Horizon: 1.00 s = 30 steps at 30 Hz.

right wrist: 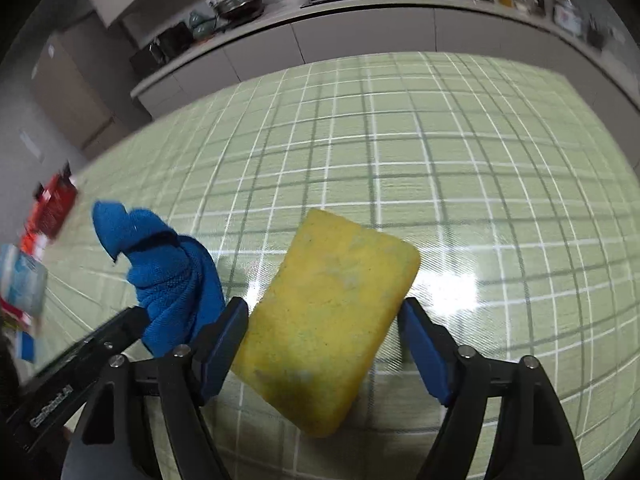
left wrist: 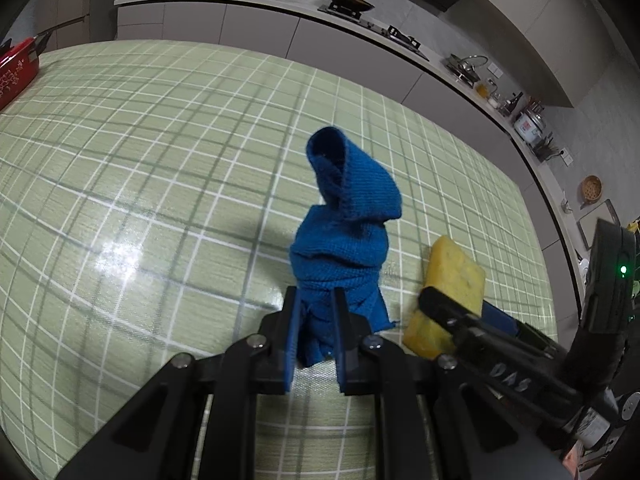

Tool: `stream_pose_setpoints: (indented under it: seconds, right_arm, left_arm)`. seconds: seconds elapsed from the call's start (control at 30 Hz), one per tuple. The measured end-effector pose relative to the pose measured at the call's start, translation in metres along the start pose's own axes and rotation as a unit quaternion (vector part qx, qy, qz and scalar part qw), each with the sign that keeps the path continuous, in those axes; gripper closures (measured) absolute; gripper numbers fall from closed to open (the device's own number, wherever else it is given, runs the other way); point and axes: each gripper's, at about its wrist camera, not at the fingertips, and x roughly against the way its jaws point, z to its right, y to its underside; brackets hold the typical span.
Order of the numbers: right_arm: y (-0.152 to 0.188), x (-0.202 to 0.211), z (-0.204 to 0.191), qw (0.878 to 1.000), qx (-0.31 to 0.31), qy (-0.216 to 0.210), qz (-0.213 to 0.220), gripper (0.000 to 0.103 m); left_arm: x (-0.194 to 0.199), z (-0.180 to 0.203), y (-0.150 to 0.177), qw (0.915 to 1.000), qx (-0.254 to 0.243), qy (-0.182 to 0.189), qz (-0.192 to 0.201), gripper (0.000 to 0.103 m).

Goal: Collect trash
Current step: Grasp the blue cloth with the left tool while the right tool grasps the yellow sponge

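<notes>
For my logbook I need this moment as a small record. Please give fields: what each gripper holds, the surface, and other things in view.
left gripper: shut on blue cloth, bunched, sticking up past the fingers
right gripper: jaws around yellow sponge, tilted; full contact cannot be told
surface: green checked tablecloth
other things: red box at the table's left edge; kitchen counter behind
</notes>
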Motion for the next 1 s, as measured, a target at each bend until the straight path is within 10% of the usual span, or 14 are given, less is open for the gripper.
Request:
stream_pose_setpoints:
  seconds: [0.37, 0.67, 1.0]
  right_arm:
    - [0.021, 0.009, 0.008, 0.997, 0.077, 0.017, 0.011, 0.021]
    - [0.027, 0.027, 0.064, 1.0, -0.005, 0.001, 0.011, 0.021]
    - [0.039, 0.032, 0.059, 0.998, -0.023, 0.055, 0.03, 0.021]
  left_arm:
    - [-0.001, 0.006, 0.001, 0.9999, -0.003, 0.013, -0.009, 0.086]
    - [0.002, 0.029, -0.006, 0.9995, -0.026, 0.015, 0.014, 0.044]
    - [-0.035, 0.026, -0.027, 0.999, -0.012, -0.037, 0.021, 0.044]
